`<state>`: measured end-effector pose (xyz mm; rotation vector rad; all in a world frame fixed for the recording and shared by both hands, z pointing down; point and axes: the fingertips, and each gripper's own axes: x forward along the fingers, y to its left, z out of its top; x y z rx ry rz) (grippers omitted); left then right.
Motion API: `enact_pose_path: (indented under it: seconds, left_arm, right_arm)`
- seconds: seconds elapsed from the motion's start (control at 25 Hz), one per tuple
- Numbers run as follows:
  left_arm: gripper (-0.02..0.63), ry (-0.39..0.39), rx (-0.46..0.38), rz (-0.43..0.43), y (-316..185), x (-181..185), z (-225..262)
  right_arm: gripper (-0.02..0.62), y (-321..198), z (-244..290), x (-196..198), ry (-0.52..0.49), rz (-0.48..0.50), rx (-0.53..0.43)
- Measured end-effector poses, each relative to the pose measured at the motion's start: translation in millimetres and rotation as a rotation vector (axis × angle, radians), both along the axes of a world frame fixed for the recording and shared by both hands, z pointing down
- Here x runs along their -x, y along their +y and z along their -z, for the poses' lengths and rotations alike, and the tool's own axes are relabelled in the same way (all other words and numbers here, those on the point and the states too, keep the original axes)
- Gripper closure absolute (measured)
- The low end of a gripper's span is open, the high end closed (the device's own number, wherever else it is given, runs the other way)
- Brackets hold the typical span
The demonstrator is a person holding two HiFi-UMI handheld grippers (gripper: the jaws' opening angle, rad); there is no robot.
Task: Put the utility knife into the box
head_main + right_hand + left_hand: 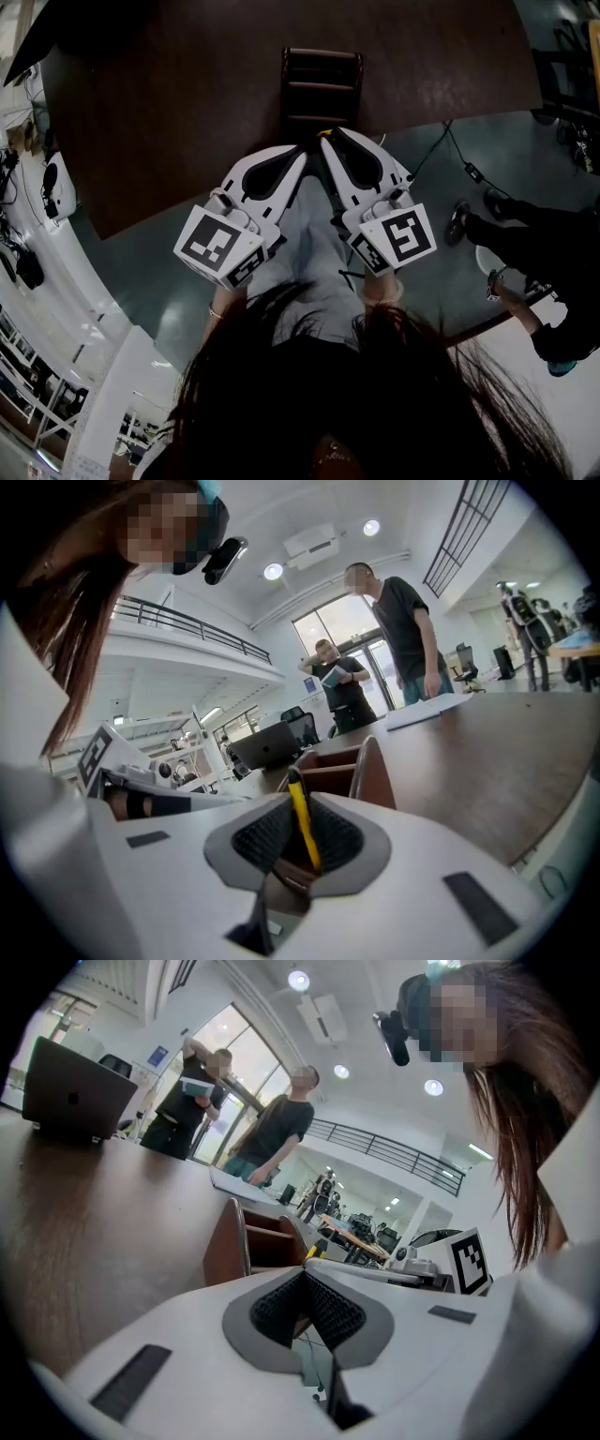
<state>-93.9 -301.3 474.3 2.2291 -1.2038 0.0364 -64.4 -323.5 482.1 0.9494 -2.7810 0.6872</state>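
Right gripper [300, 797] clamps utility knife [307, 841] | left gripper [305, 1273] closed, seemingly empty | box [322, 86] ahead

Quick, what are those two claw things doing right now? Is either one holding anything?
Left gripper: closed, nothing in it.
Right gripper: closed on the yellow knife.

Yellow on the utility knife [302, 822]. Reddish-brown on the box [322, 89], with a darker wood-brown on the counter [169, 112]. White shells on left claw [302, 155] and right claw [326, 142]. Dark grey dimpled pads [258, 841] inside. Black-and-white square markers on the cubes [217, 246]. Grey-green on the floor [141, 272].
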Motion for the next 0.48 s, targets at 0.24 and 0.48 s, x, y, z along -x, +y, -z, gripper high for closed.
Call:
enact_pose_path:
  seconds: [0.24, 0.48]
  left_arm:
    - [0.604, -0.002, -0.001, -0.002, 2.1, 1.8, 1.8]
    - [0.604, 0.003, 0.001, -0.003, 4.6, 3.9, 2.3]
  right_arm:
    - [0.541, 1.4, 2.0, 0.0, -0.004, -0.001, 0.004]
    - [0.540, 2.0, 2.2, 1.2, 0.022, 0.004, -0.009]
